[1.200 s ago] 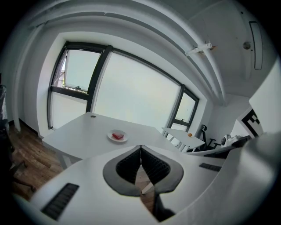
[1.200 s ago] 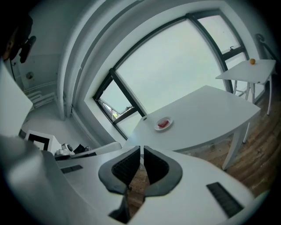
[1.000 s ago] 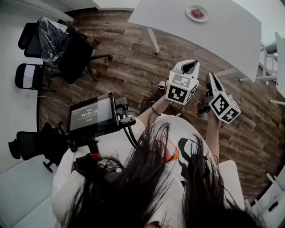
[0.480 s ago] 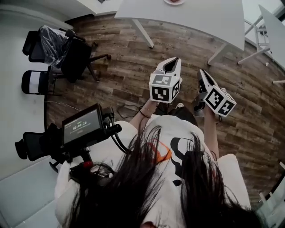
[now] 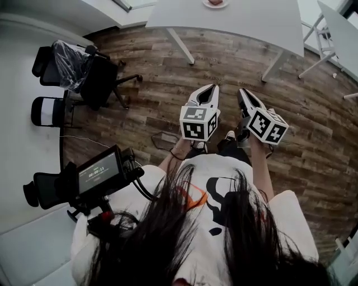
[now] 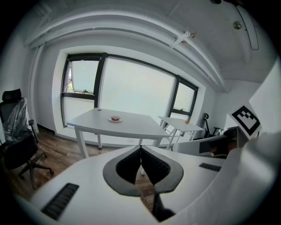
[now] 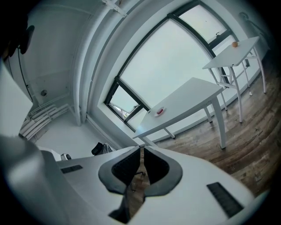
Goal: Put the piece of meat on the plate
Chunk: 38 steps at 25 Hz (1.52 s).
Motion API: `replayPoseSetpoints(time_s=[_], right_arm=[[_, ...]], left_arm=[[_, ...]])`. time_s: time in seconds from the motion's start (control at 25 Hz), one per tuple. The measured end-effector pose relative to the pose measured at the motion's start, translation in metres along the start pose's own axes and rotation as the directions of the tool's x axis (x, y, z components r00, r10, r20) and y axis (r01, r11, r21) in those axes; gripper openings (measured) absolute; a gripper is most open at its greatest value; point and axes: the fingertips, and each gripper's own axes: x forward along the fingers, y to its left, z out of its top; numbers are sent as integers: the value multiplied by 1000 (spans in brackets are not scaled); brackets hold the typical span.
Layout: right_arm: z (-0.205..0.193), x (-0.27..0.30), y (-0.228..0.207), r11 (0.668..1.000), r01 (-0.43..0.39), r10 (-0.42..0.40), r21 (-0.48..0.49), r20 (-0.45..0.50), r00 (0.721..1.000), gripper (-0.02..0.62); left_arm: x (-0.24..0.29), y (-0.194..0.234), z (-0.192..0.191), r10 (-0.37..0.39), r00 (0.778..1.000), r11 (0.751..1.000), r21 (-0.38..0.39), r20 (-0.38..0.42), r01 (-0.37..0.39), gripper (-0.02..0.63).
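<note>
**Plate (image 5: 215, 3) being cut off on the table (image 5: 235, 19)**

The head view's top edge is slicing through the plate at the table's far side, so only its near rim is showing. In both gripper views the plate is appearing tiny on that table, and the red bit (image 6: 115, 117) on it is reading too small to identify.

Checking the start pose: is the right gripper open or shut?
Shut. The right gripper shows its jaw tips touching, nothing between them.

Red meat (image 6: 115, 117) sits on a round plate (image 6: 110, 119) (on white table (image 6: 131, 126)).
</note>
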Motion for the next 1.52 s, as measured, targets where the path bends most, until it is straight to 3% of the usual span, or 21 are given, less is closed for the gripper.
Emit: replayPoseSetpoints(time_s=[0.44, 0.8, 1.52], right_arm=[[-65, 4, 91, 994, 7, -5, -109, 13, 1000, 33], [-117, -2, 140, 987, 36, -34, -157, 15, 999, 33], [-125, 18, 147, 973, 16, -21, -231, -21, 1000, 33]], left_arm=[[-82, 55, -24, -16, 999, 999, -31, 35, 17, 5], [-137, 92, -45, -31, 998, 998, -50, 60, 34, 5], [-132, 101, -38, -42, 993, 998, -49, 113, 48, 5]])
